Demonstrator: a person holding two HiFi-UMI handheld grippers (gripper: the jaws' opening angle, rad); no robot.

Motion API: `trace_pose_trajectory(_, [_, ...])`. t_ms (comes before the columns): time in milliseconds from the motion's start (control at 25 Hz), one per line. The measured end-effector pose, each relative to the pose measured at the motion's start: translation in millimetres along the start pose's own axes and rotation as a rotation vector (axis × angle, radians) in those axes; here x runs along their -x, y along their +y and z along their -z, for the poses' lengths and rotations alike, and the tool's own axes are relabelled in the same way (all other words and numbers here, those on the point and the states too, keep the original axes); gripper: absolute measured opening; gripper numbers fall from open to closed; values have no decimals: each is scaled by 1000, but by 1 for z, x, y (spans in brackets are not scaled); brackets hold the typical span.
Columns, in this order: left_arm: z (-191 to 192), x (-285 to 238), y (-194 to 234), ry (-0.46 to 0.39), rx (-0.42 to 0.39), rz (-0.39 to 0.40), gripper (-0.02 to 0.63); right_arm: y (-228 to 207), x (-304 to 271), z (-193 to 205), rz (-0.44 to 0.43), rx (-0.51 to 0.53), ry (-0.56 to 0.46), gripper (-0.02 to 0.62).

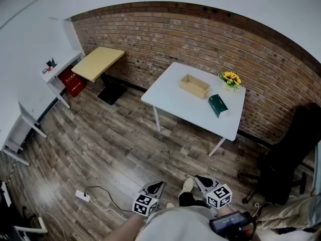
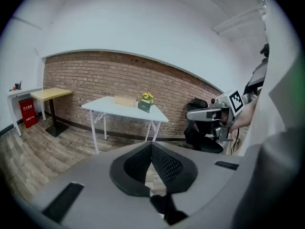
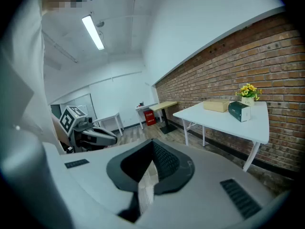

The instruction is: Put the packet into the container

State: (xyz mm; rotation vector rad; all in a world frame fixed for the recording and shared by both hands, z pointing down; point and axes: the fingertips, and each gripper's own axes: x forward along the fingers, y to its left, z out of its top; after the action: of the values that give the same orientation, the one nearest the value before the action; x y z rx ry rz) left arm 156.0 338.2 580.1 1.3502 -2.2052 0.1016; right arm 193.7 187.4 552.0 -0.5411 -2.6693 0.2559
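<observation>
Ahead, packet (image 1: pixel 217 106) near container (image 1: pixel 194 86), inside table (image 1: pixel 173 103) edges.

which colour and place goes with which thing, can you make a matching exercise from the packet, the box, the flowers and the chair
Things:
1 packet
2 box
3 flowers
4 chair

Descriptions:
a yellow, at the far corner of the table
b black, standing off to the side of the table
c dark green, lying on the table
d tan, open on top, on the table

Pairs: 1-c, 2-d, 3-a, 4-b
</observation>
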Motion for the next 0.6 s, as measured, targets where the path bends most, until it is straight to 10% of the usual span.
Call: trace_pose_trajectory(600, [6, 1, -16, 1, -7, -2, 8, -3, 18, 9, 36, -22, -34, 6])
